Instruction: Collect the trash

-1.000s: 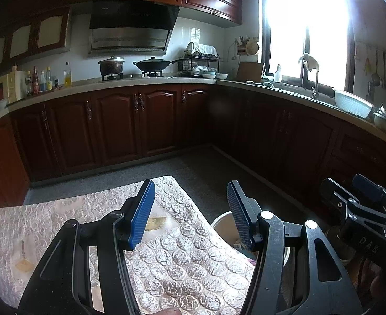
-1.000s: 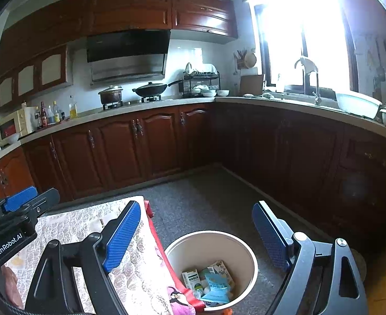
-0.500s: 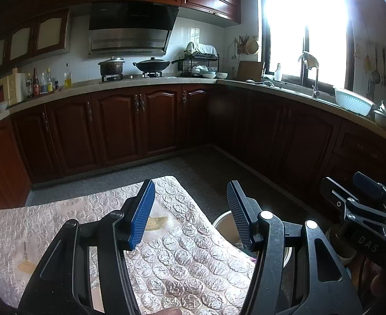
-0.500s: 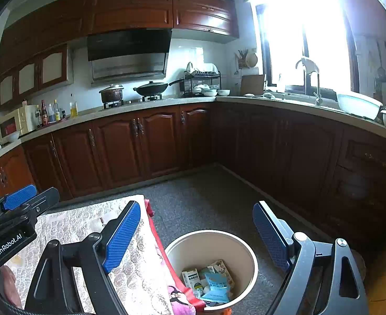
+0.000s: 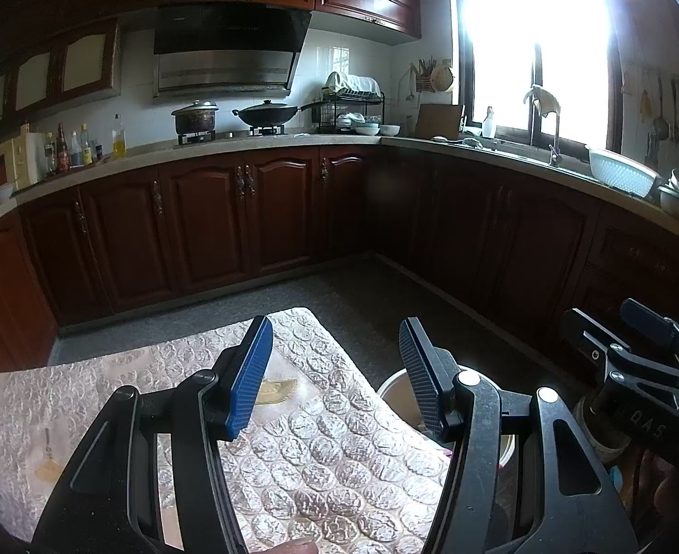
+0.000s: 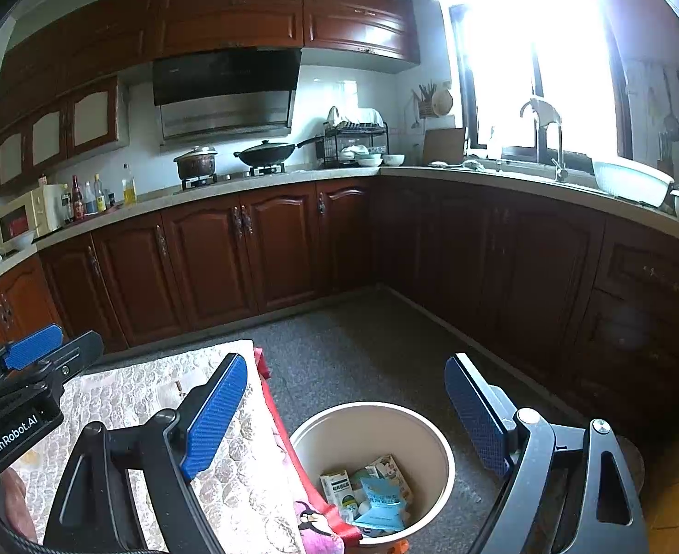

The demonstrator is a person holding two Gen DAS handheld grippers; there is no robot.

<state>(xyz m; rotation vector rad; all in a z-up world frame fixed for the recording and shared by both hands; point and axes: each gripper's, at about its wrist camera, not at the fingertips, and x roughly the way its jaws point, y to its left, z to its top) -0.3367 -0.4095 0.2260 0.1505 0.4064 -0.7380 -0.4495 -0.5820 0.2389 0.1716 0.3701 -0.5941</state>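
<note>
Seemingly near done:
Trash (image 6: 376, 494): lying in the bin (image 6: 436, 438) on the floor, just beside the table's right edge; roughly four packets, count unsure.
Table (image 5: 108, 392): showing only its quilted cover; no loose trash showing.
Left gripper (image 5: 334, 369): hovering spread, holding nothing.
Right gripper (image 6: 346, 415): hovering spread over the bin, holding nothing.
Count: one bin, two grippers.

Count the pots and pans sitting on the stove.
2. A lidded pot sits on the left burner of the stove, and a lidded black wok sits on the right burner, handle pointing toward the dish rack. Nothing else shows there.
</note>
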